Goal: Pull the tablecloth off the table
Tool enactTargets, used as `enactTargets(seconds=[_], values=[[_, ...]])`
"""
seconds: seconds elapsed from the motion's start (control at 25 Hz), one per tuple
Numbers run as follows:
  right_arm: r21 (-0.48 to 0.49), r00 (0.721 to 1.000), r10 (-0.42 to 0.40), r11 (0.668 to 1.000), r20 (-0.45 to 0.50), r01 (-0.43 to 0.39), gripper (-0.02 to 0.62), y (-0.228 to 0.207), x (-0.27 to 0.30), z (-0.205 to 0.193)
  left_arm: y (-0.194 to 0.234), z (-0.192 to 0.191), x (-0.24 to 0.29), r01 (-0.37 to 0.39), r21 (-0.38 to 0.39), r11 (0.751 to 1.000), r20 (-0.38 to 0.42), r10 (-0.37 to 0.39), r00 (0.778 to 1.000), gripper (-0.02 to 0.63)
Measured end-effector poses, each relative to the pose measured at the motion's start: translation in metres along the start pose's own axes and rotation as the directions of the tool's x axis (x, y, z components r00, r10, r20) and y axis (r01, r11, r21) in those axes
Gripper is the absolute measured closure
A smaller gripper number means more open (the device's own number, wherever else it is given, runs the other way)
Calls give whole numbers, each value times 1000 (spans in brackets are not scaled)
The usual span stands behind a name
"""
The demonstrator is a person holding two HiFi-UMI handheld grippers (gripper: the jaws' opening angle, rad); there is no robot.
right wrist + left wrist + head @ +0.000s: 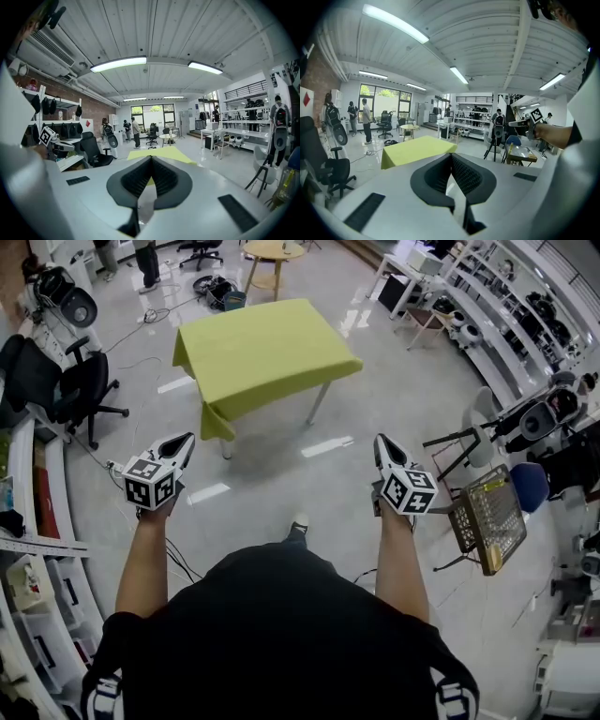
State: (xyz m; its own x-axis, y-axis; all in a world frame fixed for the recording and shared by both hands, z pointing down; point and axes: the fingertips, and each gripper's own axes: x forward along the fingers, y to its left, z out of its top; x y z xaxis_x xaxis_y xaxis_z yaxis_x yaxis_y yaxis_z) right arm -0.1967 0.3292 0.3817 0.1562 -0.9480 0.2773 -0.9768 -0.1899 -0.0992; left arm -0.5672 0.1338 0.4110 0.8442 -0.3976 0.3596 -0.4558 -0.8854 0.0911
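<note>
A yellow-green tablecloth (262,352) covers a table with pale legs, out on the floor ahead of me. It also shows as a yellow-green slab (415,150) beyond the left jaws and as a small patch (161,153) beyond the right jaws. My left gripper (186,442) is held in the air short of the table's near left corner, jaws shut and empty. At the same height, my right gripper (382,442) hangs off the table's near right side, also shut with nothing in it. Neither touches the cloth.
A black office chair (66,390) stands left of the table, with shelving along the left edge. A wire rack on a stand (487,517) and a tripod (459,451) are at the right. A round wooden table (272,254) and standing people (365,119) are farther back.
</note>
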Motion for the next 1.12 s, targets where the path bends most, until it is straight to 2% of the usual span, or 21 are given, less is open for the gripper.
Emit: enactTargets(seconds=[0.4, 0.76, 1.12], values=[[10, 1000, 13, 1000, -5, -13, 578, -48, 54, 8, 11, 13, 63, -8, -4, 1000, -39, 8, 999, 584], [16, 999, 13, 1000, -35, -12, 578, -123, 125, 20, 34, 37, 142, -44, -20, 999, -63, 43, 997, 584], [8, 996, 62, 998, -65, -61, 578, -186, 194, 33, 32, 62, 224, -63, -23, 998, -96, 60, 994, 584]])
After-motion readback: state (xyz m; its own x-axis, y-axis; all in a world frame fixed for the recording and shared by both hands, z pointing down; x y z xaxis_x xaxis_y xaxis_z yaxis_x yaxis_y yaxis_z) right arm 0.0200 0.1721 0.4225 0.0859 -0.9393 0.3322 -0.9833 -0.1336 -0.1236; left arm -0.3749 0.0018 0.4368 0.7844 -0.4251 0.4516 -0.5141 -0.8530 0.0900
